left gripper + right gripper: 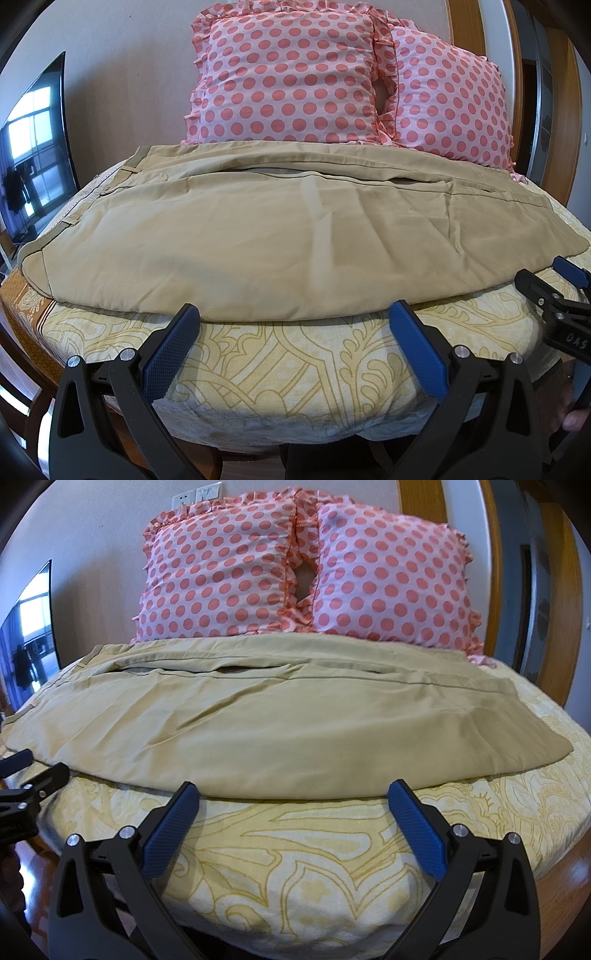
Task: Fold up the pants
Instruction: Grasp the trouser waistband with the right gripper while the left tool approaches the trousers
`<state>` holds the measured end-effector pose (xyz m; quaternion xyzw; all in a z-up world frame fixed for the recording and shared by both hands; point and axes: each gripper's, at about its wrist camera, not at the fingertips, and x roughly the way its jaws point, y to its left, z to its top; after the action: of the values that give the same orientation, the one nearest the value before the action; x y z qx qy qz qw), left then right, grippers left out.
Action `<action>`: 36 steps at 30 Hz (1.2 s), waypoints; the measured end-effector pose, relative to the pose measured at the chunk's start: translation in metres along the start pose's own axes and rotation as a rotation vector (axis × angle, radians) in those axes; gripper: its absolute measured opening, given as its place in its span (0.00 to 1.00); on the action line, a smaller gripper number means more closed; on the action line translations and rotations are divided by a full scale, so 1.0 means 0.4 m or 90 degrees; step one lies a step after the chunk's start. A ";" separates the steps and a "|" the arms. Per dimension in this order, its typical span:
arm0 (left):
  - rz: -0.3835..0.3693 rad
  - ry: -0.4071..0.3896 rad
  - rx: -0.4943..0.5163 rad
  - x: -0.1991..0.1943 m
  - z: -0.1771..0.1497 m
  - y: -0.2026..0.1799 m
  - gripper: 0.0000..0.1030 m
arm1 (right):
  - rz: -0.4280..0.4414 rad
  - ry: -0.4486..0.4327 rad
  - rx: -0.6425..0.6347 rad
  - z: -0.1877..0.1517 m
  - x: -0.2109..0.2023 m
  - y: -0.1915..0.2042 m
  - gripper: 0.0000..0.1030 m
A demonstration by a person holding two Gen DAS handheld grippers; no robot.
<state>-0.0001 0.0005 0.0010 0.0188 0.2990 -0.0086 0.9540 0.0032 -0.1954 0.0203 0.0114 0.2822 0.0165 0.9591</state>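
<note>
Soft, creased khaki pants [288, 236] lie folded lengthwise across the middle of the frame on a yellow scroll-patterned bedspread [295, 369], waistband at left (belt loops showing), below two ruffled pink polka-dot pillows [291, 74]. At the bottom edge, the left gripper [293, 314] and right gripper [293, 794] point level at the near fold, textured blue pads spread wide, holding nothing.
</note>
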 end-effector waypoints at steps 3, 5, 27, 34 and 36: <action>-0.002 0.006 0.007 -0.021 0.013 0.008 0.99 | 0.024 -0.014 0.038 0.032 -0.044 -0.049 0.98; -0.004 -0.028 0.011 -0.061 0.034 0.017 0.99 | 0.036 -0.052 0.071 0.092 -0.082 -0.107 0.98; 0.029 -0.026 -0.053 0.103 0.210 0.097 0.99 | -0.311 0.219 0.382 0.596 0.742 -0.657 0.69; 0.005 -0.025 -0.053 0.106 0.219 0.099 0.99 | -0.373 0.213 0.347 0.577 0.780 -0.663 0.49; -0.005 -0.023 -0.057 0.105 0.214 0.104 0.99 | -0.356 0.196 0.363 0.570 0.751 -0.672 0.18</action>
<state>0.0843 0.0382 0.0486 -0.0251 0.2817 0.0005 0.9592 0.3860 -0.4554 0.0411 0.1967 0.4076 -0.3213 0.8318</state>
